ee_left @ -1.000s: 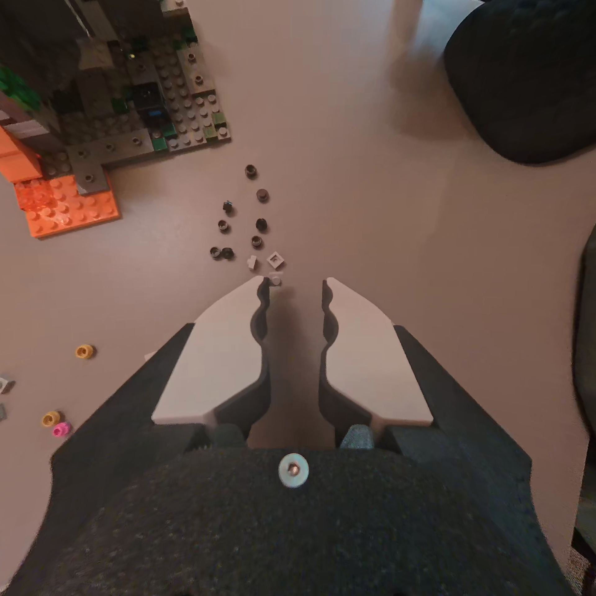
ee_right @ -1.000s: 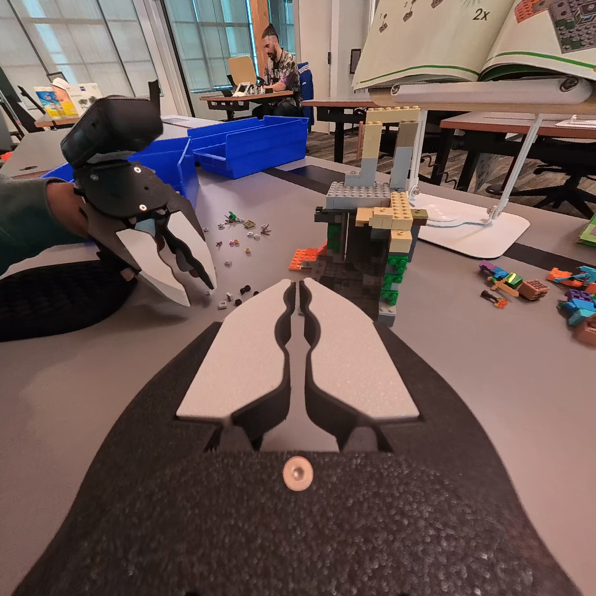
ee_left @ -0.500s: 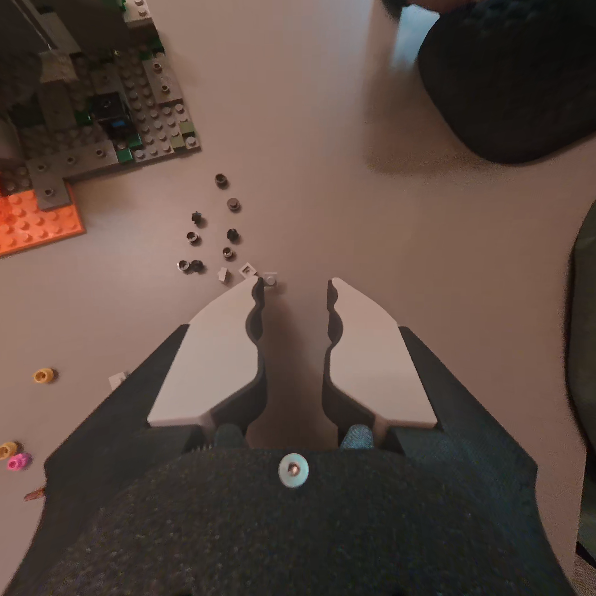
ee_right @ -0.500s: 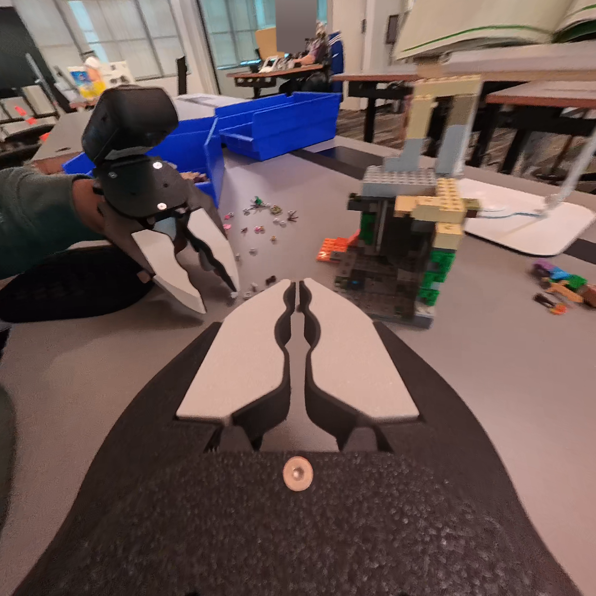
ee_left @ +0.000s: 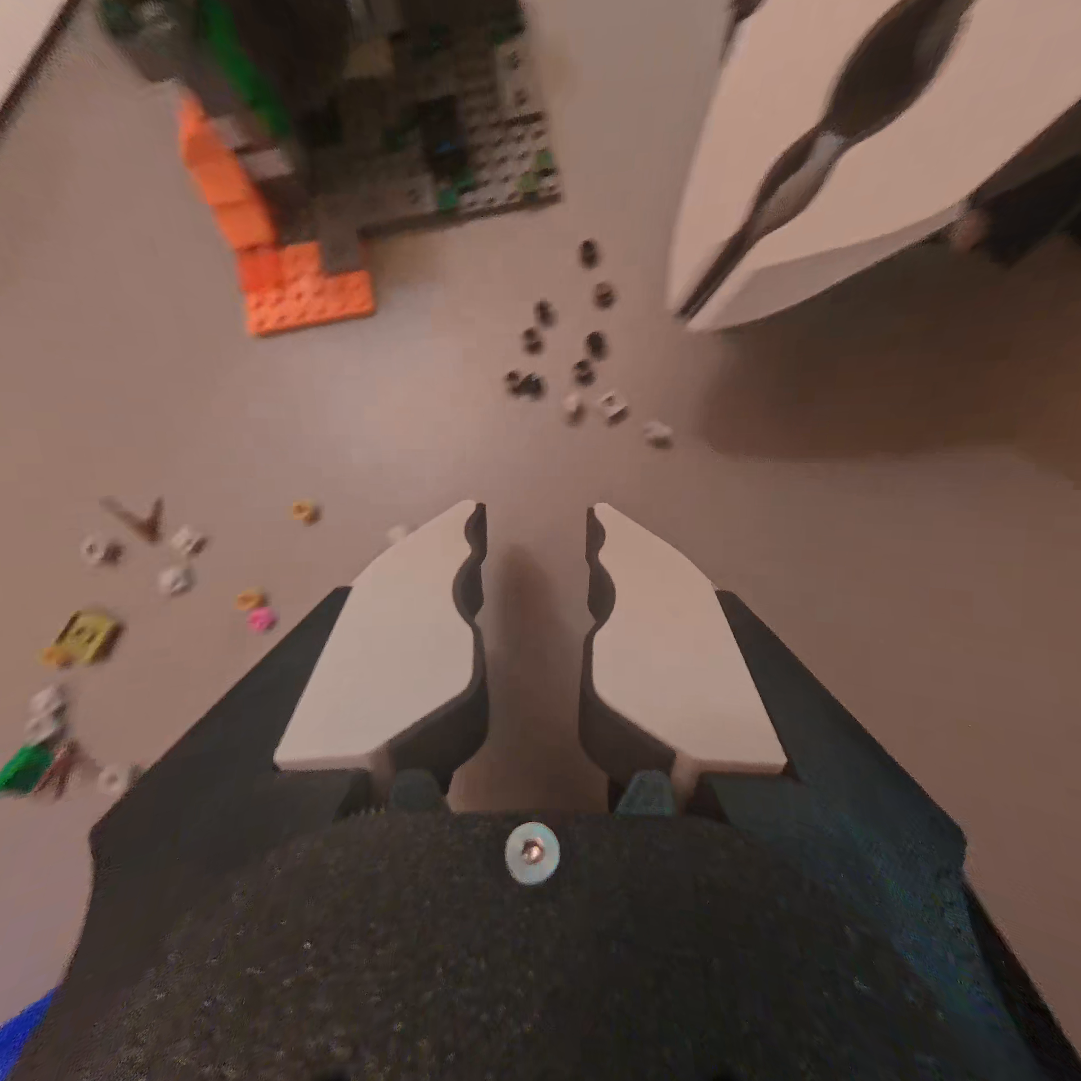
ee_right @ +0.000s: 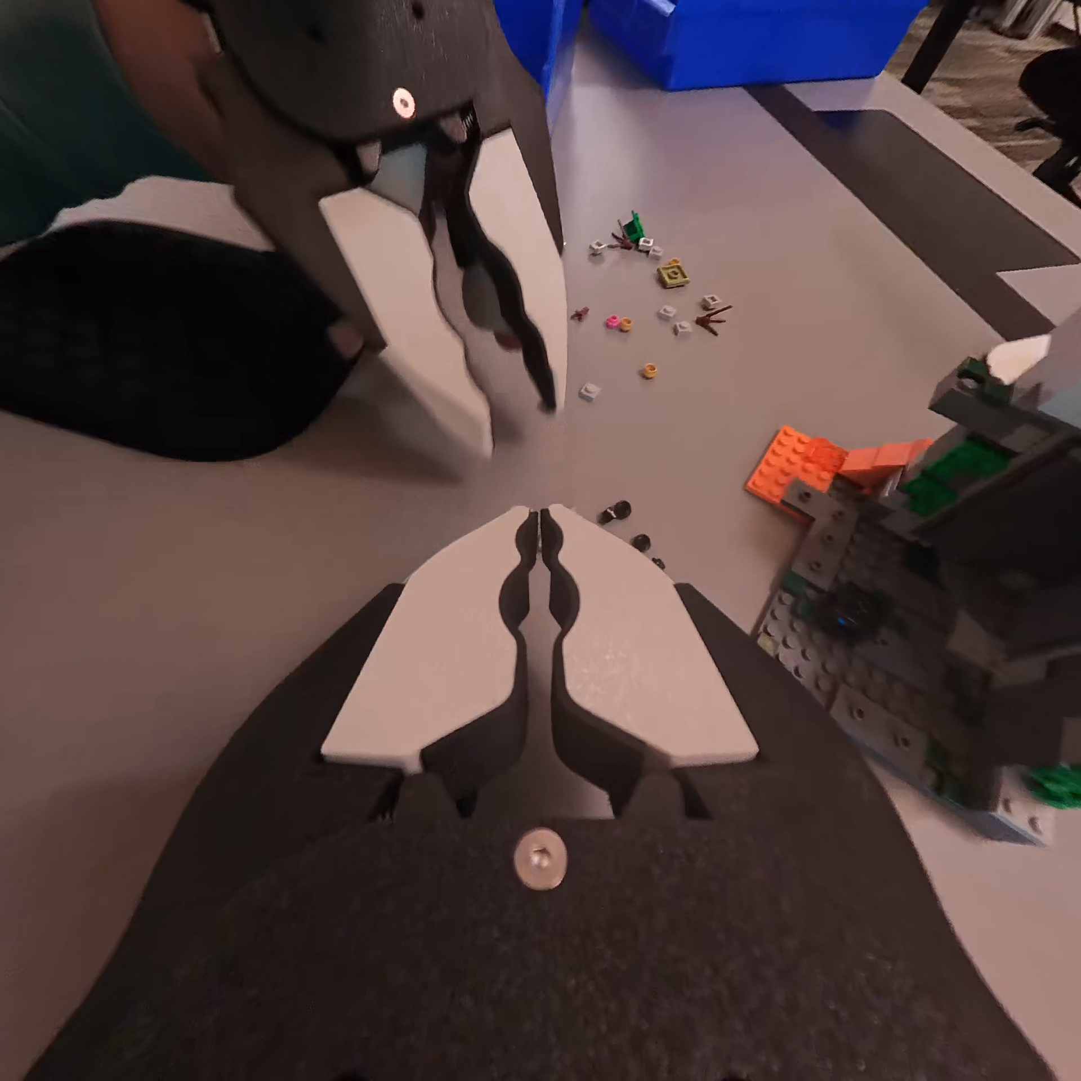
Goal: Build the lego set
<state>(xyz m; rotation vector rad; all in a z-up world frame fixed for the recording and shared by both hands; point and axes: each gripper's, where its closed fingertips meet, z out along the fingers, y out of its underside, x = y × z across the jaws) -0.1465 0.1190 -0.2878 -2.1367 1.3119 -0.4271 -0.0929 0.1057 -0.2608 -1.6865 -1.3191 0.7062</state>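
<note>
So my left tongs [ee_left: 535, 515] hover spread and empty, small black studs [ee_left: 561, 345] just beyond to the right; right tongs [ee_right: 539, 515] pressed together beside them.

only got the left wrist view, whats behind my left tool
Observer: A black pad lies on the table behind the left tool.
Operator: anything past the loose pieces
Observer: Blue bins stand at the table's far side.
Operator: whats holding it
Observer: A hand in a dark green sleeve grips it.
</note>
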